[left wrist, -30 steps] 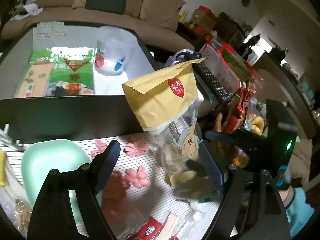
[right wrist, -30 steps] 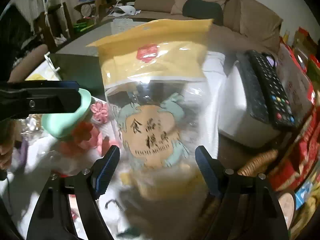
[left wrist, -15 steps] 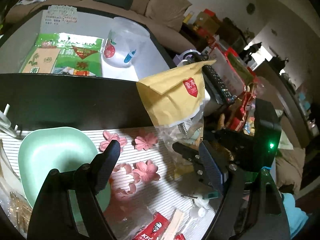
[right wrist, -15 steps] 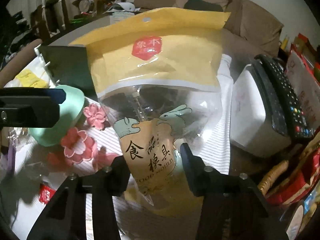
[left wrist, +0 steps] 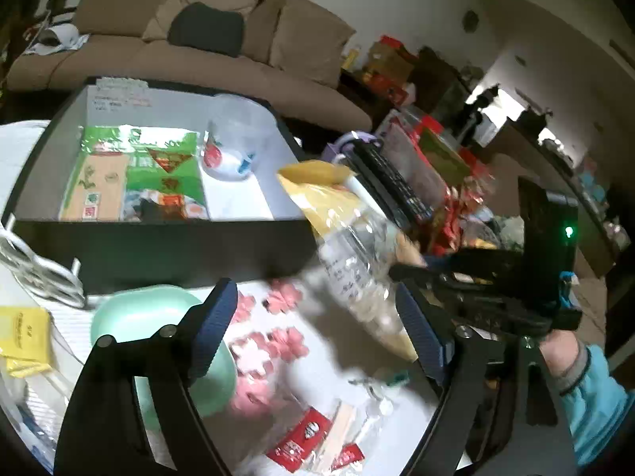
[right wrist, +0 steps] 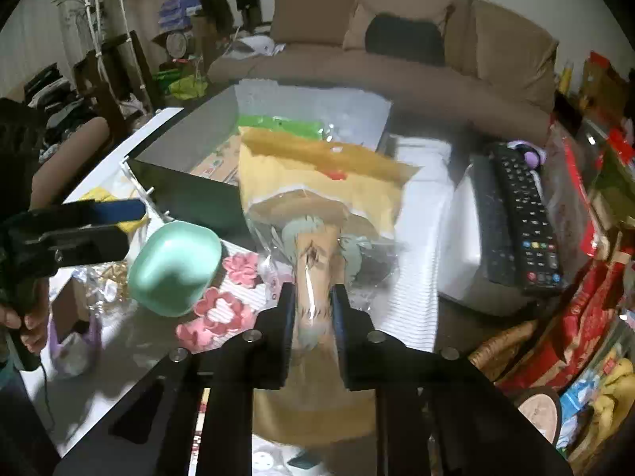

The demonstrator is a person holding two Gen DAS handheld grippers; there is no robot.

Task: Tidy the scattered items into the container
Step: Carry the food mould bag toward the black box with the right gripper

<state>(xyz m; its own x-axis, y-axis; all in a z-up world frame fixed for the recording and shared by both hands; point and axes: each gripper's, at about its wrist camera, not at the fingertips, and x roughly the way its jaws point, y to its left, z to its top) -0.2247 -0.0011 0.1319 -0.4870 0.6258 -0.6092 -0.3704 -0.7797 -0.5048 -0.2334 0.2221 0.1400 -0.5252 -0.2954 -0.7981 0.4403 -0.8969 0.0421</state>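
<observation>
My right gripper (right wrist: 311,305) is shut on a yellow-topped clear pouch (right wrist: 317,190) and holds it upright and tilted over the striped mat. The pouch (left wrist: 349,246) also shows in the left wrist view, right of centre. The black open box (left wrist: 158,238) stands behind it; a green packet (left wrist: 135,170) and a clear plastic cup (left wrist: 234,146) lie inside. My left gripper (left wrist: 313,325) is open and empty above pink flower moulds (left wrist: 270,353) and a mint green bowl (left wrist: 158,337). The box (right wrist: 190,194) sits left of the pouch in the right wrist view.
A TV remote (right wrist: 524,214) lies on a white box at the right. Red sauce packets (left wrist: 305,436) lie near the mat's front edge. Yellow packets (left wrist: 24,337) sit at the left. Snack bags (right wrist: 575,317) crowd the right side. A sofa (right wrist: 397,39) is behind.
My right gripper has closed from open onto the pouch and squeezed its lower part. The pouch has tipped toward the box. My left gripper has drawn back a little.
</observation>
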